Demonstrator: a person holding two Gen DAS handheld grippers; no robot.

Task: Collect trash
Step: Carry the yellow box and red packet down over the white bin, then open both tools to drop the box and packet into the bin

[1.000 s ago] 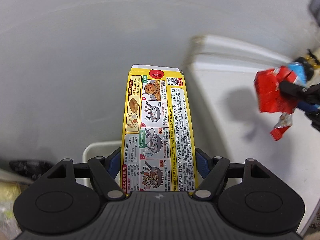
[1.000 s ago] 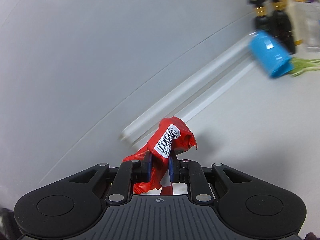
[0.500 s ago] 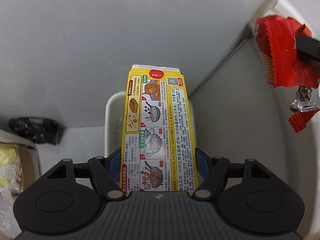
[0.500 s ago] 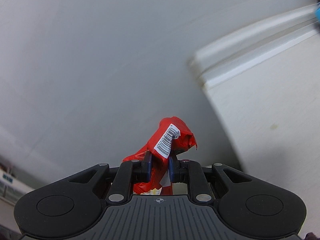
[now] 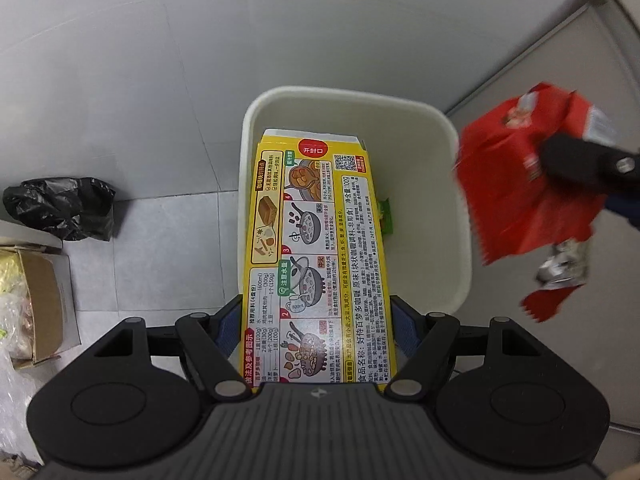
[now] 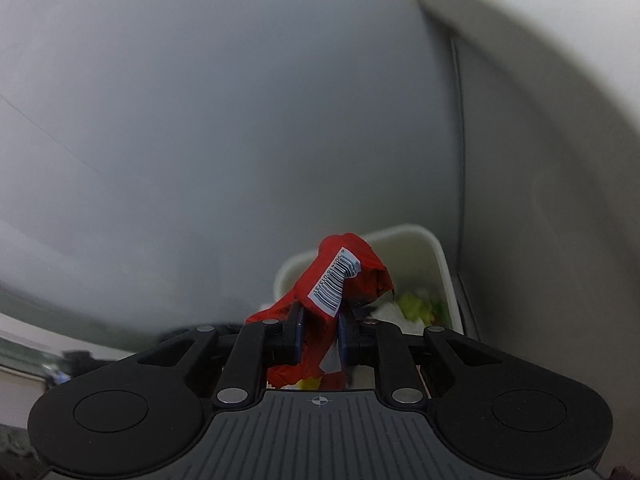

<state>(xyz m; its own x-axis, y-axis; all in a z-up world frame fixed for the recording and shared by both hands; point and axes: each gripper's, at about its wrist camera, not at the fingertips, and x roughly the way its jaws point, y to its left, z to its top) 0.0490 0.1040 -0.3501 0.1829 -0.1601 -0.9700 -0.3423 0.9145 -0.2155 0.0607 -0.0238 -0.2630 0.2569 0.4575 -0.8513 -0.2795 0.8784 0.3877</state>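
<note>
Left gripper point(image 5: 316, 320) clamps the yellow box point(image 5: 316, 248) lengthwise, far end over the white bin point(image 5: 460, 216) — right gripper point(image 6: 319, 332) pinches the red wrapper point(image 6: 340, 284) beside its rim.

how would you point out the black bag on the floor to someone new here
Start at the white bin on the grey tiled floor. Look to its left, past the bare tiles, just above the open cardboard box. The black bag is the only dark, crumpled, glossy plastic lump there.

Open bin point(image 5: 460, 216) mouth, beside cabinet point(image 5: 576, 92)
</note>
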